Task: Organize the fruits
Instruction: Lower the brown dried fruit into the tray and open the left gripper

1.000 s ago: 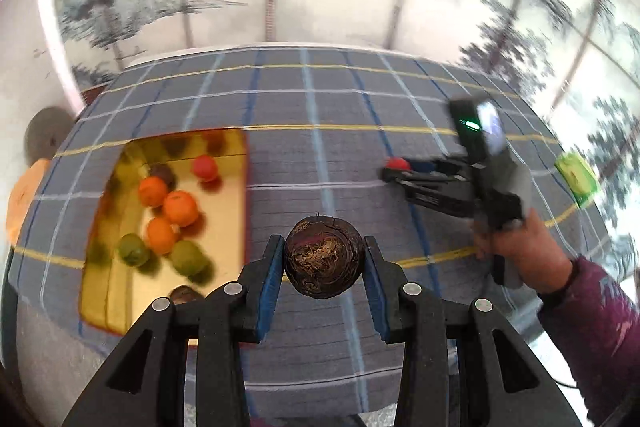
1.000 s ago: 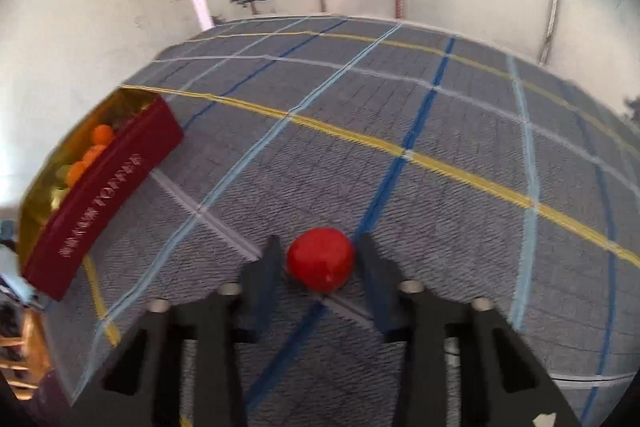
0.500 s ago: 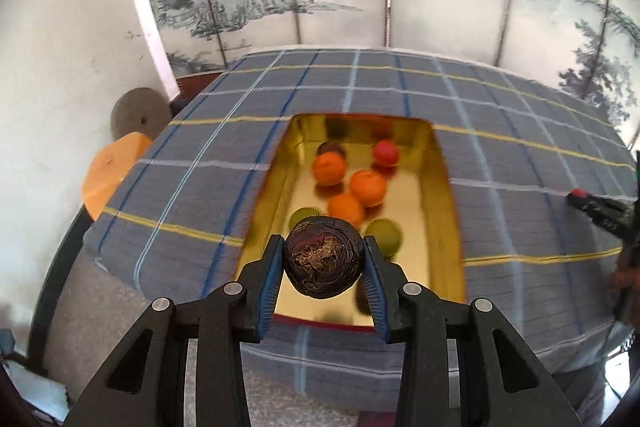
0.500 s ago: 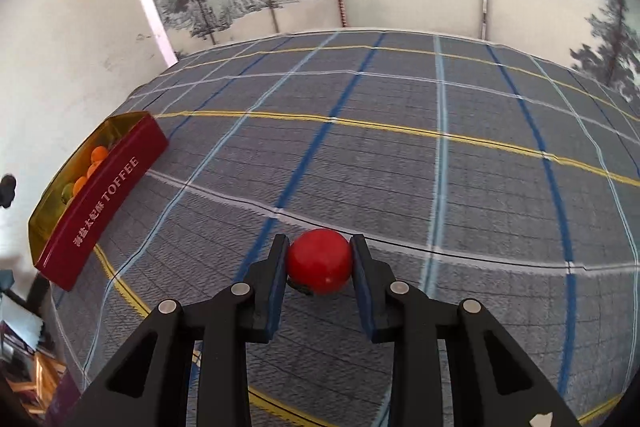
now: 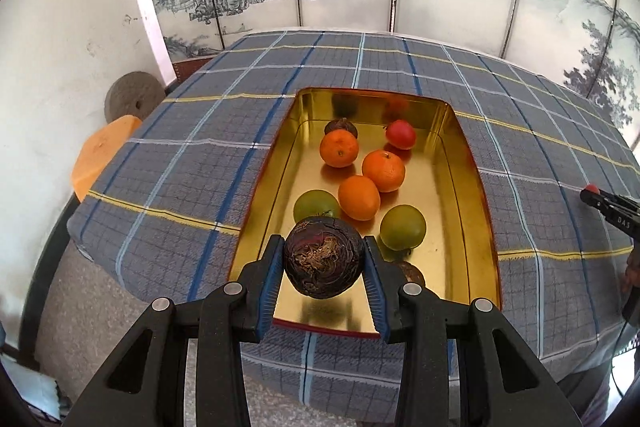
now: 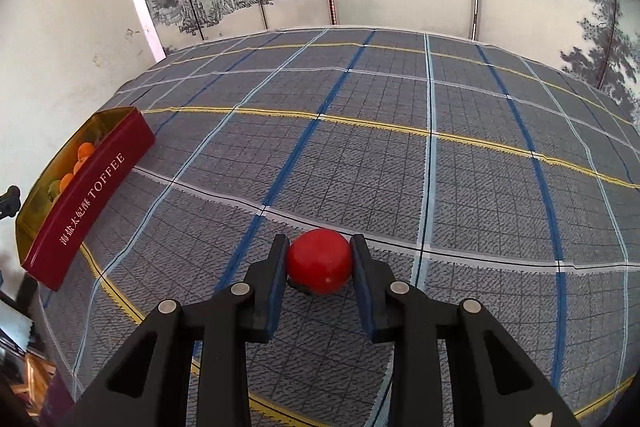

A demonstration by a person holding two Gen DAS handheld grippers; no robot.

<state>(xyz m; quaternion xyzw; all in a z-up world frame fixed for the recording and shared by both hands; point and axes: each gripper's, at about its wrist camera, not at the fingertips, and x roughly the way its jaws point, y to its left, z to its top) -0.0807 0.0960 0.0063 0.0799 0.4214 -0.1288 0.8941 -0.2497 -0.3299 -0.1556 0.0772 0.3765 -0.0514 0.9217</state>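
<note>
left gripper point(image 5: 323, 263) pinched dark purple wrinkled round fruit point(image 5: 323, 258) above near end of gold rectangular tin tray point(image 5: 476, 179). free floor lay at 6 o'clock; best lowered before release. right gripper point(image 6: 319, 263) clamped red round fruit point(image 6: 319, 261) on plaid tablecloth point(image 6: 400, 147), tray at 9 o'clock.

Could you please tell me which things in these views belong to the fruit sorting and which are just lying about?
Belongs to the job:
- dark purple fruit in the left tongs
- red fruit in the right tongs
- toffee tin
- oranges
- green fruits

Just lying about:
- plaid tablecloth
- orange stool
- grey stone disc
</note>
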